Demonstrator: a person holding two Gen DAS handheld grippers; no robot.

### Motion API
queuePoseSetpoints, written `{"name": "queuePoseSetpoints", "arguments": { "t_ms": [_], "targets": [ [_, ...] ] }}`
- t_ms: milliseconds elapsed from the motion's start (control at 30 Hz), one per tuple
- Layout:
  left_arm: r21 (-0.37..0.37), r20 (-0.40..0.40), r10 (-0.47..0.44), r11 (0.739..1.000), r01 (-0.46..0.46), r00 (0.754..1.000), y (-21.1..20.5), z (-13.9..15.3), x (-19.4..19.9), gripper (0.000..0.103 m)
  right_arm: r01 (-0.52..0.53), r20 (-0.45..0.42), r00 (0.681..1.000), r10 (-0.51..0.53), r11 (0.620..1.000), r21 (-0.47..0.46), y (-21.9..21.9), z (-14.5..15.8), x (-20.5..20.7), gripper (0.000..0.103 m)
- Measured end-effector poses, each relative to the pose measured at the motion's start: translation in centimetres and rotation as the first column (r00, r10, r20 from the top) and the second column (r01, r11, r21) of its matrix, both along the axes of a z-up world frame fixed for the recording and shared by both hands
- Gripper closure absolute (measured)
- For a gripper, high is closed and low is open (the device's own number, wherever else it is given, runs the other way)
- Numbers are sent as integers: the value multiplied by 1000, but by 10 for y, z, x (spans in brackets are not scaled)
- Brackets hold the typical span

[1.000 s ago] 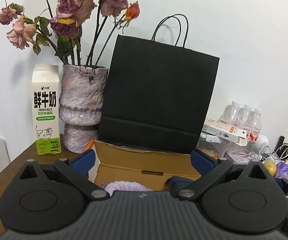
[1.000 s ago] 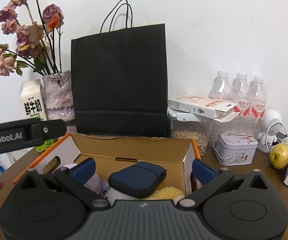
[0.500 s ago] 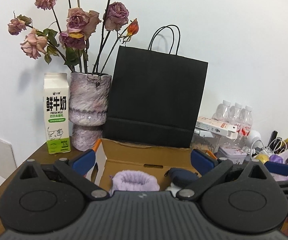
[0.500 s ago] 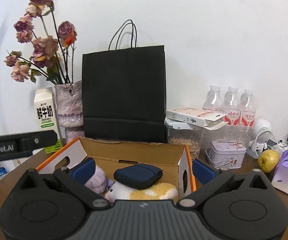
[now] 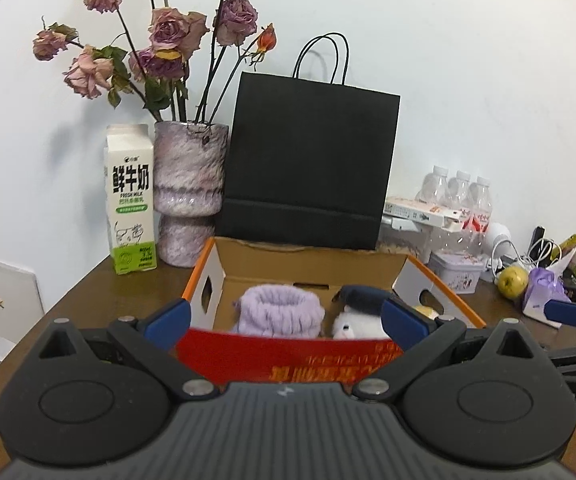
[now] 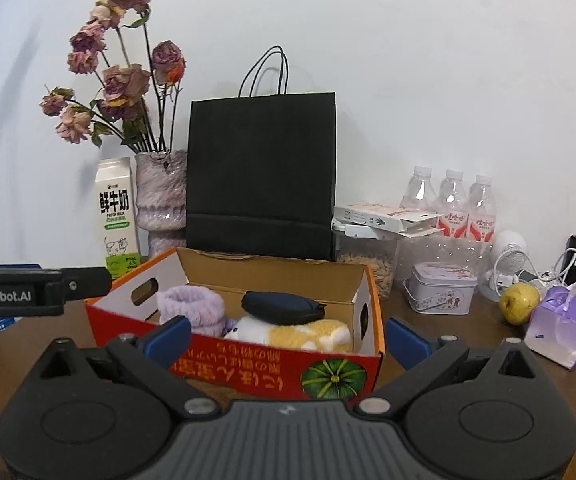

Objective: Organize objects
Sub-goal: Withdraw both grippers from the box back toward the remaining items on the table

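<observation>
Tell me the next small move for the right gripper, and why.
Probably swing the right gripper, open and empty, right toward the apple, which sits loose on the table, while the cardboard box already holds the purple knit, pouch and plush.

Open-topped cardboard box [image 6: 271, 364] gives clear access from above; purple knit roll [image 6: 189, 308], navy pouch [image 6: 281, 307] and plush toy [image 6: 292, 330] fill most of its floor. Black paper bag [image 6: 261, 176] stands directly behind the box, blocking the rear, with vase [image 6: 159, 204] and milk carton [image 6: 116, 220] back-left. Bare table [image 6: 448, 344] to the box's right, before tin [image 6: 440, 289] and apple [image 6: 519, 303].
</observation>
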State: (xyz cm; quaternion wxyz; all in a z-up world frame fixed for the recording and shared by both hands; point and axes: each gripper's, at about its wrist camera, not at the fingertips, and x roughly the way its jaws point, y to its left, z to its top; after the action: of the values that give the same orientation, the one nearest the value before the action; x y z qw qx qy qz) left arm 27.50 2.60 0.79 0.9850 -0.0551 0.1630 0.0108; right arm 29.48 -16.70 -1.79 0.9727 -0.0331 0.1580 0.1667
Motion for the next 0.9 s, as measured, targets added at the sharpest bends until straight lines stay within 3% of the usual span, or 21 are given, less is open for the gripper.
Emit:
{"name": "queuePoseSetpoints", "arguments": {
  "t_ms": [267,900],
  "targets": [
    [34,-3,-14,999,14,1000,-5,-14,-30,0,19,21,1000,-19,1000,-8,-9,-18,-37,0],
    [7,-99,-1,1000,2,995,1,-55,-89,0,1,-12,1000,-2,998,-67,-18,-57,-106,0]
  ]
}}
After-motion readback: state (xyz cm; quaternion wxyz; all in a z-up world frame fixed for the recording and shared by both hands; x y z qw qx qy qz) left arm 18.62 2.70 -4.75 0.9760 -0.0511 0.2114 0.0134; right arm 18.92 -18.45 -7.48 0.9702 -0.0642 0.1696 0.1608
